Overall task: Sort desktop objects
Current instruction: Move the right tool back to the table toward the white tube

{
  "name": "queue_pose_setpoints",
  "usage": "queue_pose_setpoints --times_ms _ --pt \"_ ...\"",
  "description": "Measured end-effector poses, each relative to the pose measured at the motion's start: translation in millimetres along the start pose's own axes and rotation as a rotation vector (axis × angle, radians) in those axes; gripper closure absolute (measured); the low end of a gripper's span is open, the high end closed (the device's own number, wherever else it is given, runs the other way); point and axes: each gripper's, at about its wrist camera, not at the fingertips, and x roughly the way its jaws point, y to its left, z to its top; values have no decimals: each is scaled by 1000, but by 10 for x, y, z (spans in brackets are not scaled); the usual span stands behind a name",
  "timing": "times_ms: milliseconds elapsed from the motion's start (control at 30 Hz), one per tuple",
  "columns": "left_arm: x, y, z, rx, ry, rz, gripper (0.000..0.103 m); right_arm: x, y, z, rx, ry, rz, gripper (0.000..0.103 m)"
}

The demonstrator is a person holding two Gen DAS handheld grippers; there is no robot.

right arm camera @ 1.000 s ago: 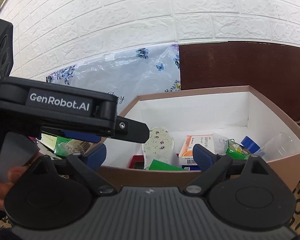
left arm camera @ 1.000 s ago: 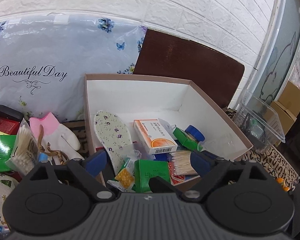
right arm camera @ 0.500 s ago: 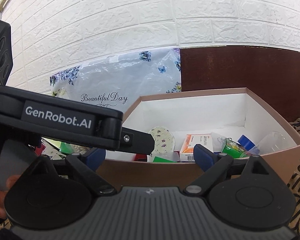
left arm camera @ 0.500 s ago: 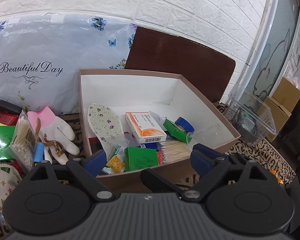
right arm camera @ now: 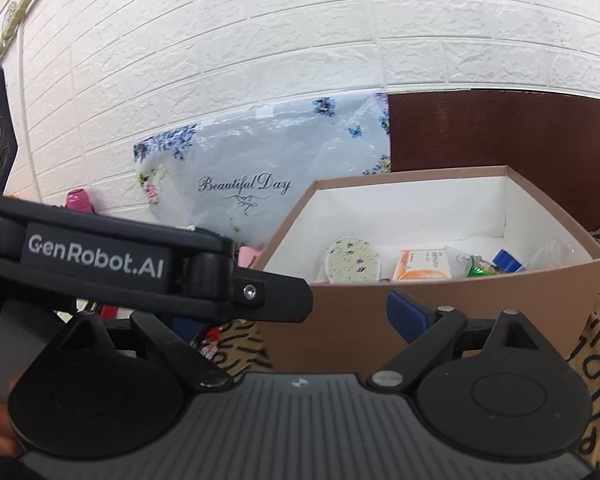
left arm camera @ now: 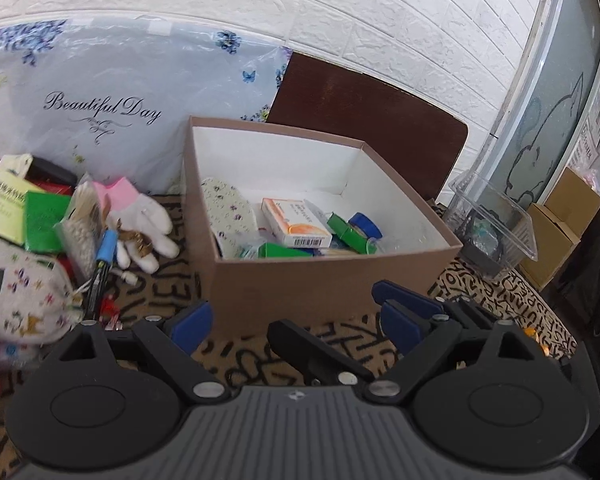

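Cardboard box (left arm camera: pixel 332 280) is partly filled; both tools, left (left arm camera: pixel 296 312) and right (right arm camera: pixel 300 312), gape empty. Next, I judge, left reaches the clutter (left arm camera: pixel 100 232) at nine o'clock.

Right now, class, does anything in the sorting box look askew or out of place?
Yes: the floral insole leans tilted against the brown box's left wall, while the other items lie jumbled.
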Motion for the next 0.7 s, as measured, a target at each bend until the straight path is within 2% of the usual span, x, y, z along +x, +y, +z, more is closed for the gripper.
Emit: queue_pose_setpoints --times_ms 233,500,700 --pt "-340 127 -369 -44 -8 16 9 -90 354 -188 -32 56 68 11" --pt "-754 497 -757 -144 -14 110 9 -79 846 -465 -57 157 188 11" --pt "-1036 805 -945 -201 -24 172 9 -54 1281 -600 -120 202 271 11"
